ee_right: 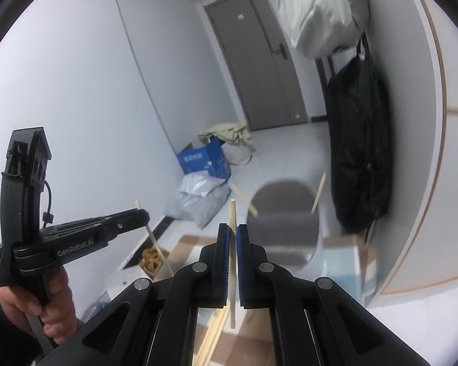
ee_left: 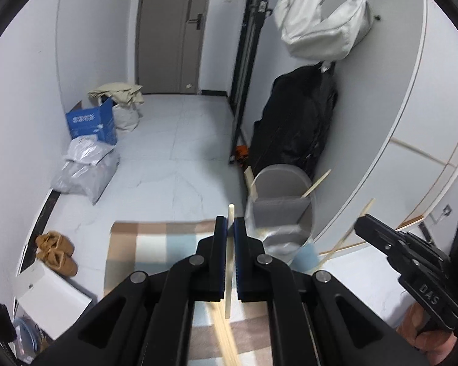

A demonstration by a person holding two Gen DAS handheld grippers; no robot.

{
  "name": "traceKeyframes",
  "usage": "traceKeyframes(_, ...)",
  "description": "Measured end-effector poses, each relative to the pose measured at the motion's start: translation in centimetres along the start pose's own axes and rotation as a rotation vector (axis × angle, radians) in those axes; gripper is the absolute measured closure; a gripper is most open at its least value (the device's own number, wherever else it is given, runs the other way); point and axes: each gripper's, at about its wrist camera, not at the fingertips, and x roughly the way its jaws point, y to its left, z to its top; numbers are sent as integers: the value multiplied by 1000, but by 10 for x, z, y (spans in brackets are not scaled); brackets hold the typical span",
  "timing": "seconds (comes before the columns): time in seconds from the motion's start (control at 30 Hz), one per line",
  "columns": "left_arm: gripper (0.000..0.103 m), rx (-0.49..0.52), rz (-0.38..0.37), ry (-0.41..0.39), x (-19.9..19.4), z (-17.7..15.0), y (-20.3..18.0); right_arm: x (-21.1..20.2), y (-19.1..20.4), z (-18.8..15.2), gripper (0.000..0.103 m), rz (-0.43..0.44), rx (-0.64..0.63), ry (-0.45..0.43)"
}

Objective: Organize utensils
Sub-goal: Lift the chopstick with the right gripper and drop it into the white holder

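My left gripper [ee_left: 230, 228] is shut on a pale wooden chopstick [ee_left: 229, 244] that stands upright between its blue pads. My right gripper [ee_right: 232, 235] is shut on another wooden chopstick [ee_right: 232, 259]. Each gripper shows in the other's view: the right one [ee_left: 363, 222] holding its chopstick [ee_left: 348, 231], the left one [ee_right: 140, 213] with its stick [ee_right: 155, 244]. A grey divided utensil holder [ee_left: 282, 207] stands just ahead, with two chopsticks leaning in its back compartment; it also shows in the right wrist view [ee_right: 285, 225]. More loose chopsticks [ee_left: 226, 335] lie below on the checked cloth [ee_left: 155, 244].
A black bag [ee_left: 296, 122] and a white bag [ee_left: 317, 24] hang by the wall behind the holder. A blue box [ee_left: 91, 122], plastic bags [ee_left: 82, 167] and brown shoes [ee_left: 56, 253] sit on the floor at left. A white box [ee_left: 49, 299] is at lower left.
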Motion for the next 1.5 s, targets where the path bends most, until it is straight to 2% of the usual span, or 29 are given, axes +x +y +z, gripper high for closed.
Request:
traceKeyframes(0.1,102,-5,-29,-17,-5,27,-9,-7,-6,30,99,-9,-5,-37)
traceKeyframes(0.27,102,19,-60,-90,-8,71,-29,-12,-20,81,99,-40,-11,-93)
traceKeyframes(0.4,102,22,-78,-110,3,96,-38,-6,-35,107,99,-58,0,-122)
traceKeyframes(0.57,102,2,-105,-102,26,110,-35,12,-51,125,99,-79,15,-128)
traceKeyframes(0.7,102,8,-109,-90,42,109,-35,23,-60,127,99,-90,15,-128)
traceKeyframes(1.03,102,-7,-120,6,82,91,-24,56,-72,115,99,-91,-4,-82)
traceKeyframes(1.37,102,8,-109,48,91,81,-28,79,-72,94,99,-104,-43,-20)
traceKeyframes(1.5,102,-2,-144,89,99,82,-26,84,-73,85,99,-106,-33,13)
